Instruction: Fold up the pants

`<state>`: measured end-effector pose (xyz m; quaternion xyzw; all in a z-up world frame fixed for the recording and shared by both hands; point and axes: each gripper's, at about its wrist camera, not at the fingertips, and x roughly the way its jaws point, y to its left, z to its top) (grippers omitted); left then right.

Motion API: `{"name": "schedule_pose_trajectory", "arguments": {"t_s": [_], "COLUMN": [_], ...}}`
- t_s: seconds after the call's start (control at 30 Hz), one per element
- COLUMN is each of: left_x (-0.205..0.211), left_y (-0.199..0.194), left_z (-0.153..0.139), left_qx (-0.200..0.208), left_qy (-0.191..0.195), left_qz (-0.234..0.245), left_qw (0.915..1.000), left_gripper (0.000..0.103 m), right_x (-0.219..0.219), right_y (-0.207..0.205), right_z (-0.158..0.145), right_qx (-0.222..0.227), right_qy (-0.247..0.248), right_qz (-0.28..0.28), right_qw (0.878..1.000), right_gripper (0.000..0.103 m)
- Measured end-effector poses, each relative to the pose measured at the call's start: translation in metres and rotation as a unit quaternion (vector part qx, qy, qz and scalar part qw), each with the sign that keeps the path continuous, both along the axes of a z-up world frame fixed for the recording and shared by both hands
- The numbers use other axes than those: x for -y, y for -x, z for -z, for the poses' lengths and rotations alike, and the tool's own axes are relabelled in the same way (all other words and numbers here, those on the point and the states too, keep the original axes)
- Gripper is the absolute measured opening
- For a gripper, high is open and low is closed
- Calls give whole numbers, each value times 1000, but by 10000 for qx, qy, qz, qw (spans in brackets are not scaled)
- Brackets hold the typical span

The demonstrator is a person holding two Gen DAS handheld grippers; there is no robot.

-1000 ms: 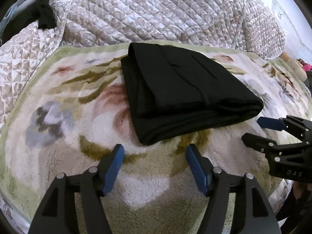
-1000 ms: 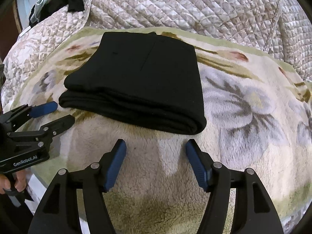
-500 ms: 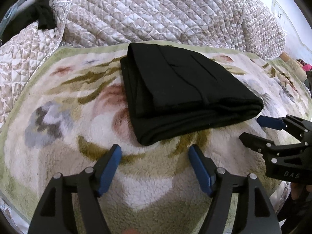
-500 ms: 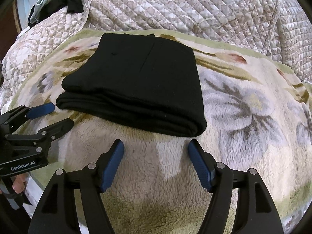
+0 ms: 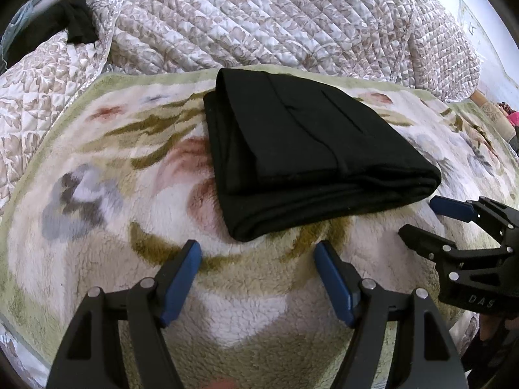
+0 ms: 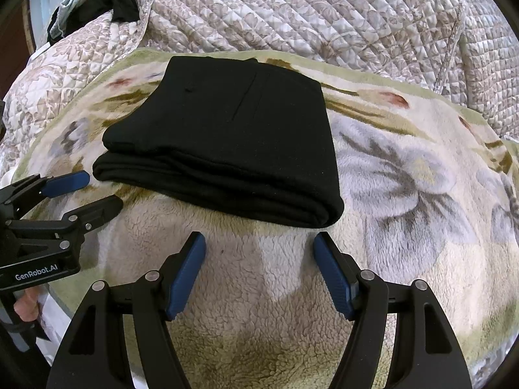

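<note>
The black pants (image 5: 311,152) lie in a compact folded stack on the flowered fleece blanket (image 5: 97,175) spread over the bed, with the quilted cover (image 5: 259,16) bunched up behind. The stack sits just ahead of both tongs, apart from them, its long axis running across from left to right, its thick layered edge turned toward the person. The left tongs (image 5: 258,261) face the near left corner of the stack; the right tongs (image 6: 259,253) face the near right corner, so each hand is nearer its own end. Both tongs stand wide and hold nothing, only blanket showing between their blue pads. The left tongs have just been opening a little. Judging by the neat stack, the folding looks finished or nearly so, and any last move would be straight ahead to the near edge
</note>
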<state>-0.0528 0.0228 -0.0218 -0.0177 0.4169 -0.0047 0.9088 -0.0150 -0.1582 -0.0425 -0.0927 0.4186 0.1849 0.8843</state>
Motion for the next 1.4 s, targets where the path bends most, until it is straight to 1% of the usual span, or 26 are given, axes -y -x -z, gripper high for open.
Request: {"name": "schedule_pose_trajectory", "arguments": {"t_s": [1.4], "left_x": [-1], "left_y": [-1], "left_z": [1], "left_qx": [-18], "left_qy": [-12], "left_qz": [-5], "left_qw": [10000], "left_gripper": [76], "right_x": [1], "right_y": [-1], "right_z": [1], "right_qx": [22], "right_qy": [32], "right_qz": [10], "right_qw": [10000], "right_gripper": [71]}}
